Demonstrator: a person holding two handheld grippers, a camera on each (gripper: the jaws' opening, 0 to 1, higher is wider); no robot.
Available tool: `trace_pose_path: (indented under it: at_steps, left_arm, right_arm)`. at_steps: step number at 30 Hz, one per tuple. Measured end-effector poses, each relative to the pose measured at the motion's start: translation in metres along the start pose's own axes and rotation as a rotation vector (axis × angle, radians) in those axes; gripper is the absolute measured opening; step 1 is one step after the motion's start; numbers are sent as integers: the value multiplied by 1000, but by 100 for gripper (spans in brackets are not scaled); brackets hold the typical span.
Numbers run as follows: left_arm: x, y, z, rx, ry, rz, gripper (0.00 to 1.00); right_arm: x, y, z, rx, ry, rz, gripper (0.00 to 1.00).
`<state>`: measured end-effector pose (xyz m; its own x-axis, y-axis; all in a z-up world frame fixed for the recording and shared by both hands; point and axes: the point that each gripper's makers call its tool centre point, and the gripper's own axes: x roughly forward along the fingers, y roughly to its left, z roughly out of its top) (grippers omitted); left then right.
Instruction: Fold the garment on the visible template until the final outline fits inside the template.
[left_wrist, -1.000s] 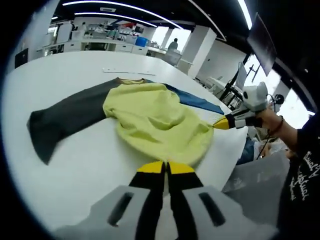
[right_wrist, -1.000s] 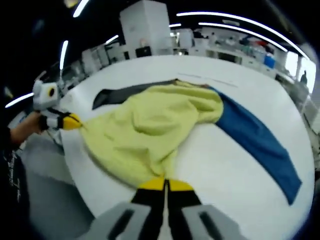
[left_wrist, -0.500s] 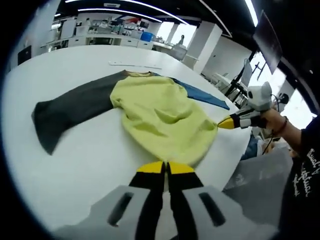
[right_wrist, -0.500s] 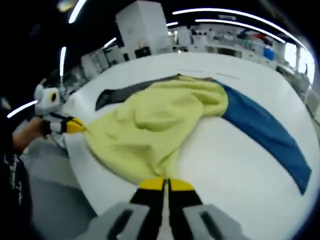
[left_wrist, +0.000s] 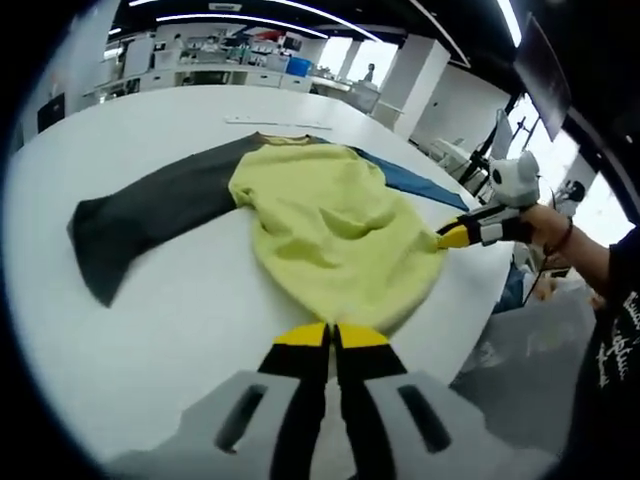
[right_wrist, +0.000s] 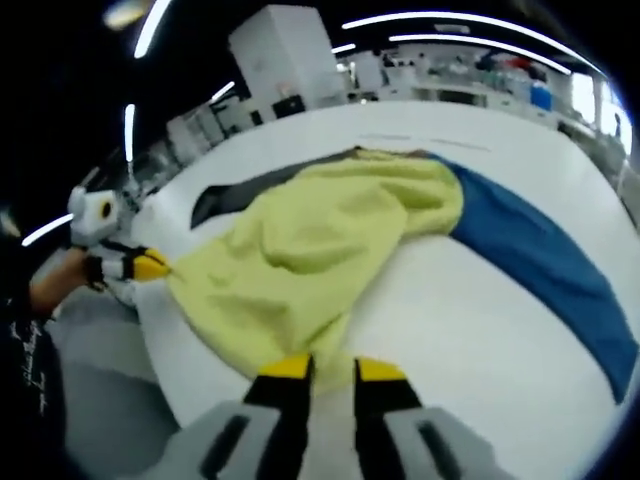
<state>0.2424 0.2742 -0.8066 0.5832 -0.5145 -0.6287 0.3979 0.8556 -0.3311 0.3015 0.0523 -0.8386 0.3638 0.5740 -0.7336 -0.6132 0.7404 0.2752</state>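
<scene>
Lying rumpled on the smooth white round desk (left_wrist: 150, 330) is a soft garment (left_wrist: 335, 225) with a yellow-green body, one dark grey sleeve (left_wrist: 140, 215) and one blue sleeve (right_wrist: 540, 265), its cloth creased in loose folds. The hem is clamped at one corner by the left tool (left_wrist: 332, 335), whose yellow-tipped jaws are pressed together. In the right gripper view, the right tool (right_wrist: 325, 370) is seen with its jaws parted at the other hem edge.

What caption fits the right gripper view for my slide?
Right gripper open at the hem of a yellow shirt with one blue sleeve, spread on a white table.
</scene>
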Motion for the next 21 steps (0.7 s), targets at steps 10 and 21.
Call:
trace_pose_path:
  at_steps: [10,21]
  left_arm:
    - [-2,-2,10,-11,-43,-12,0]
    - [-7,4,18,-19,-83,-6,0]
  right_arm:
    - [-6,8,7,96,-37,23,0]
    - [-24,34,57,124,-121,42,0]
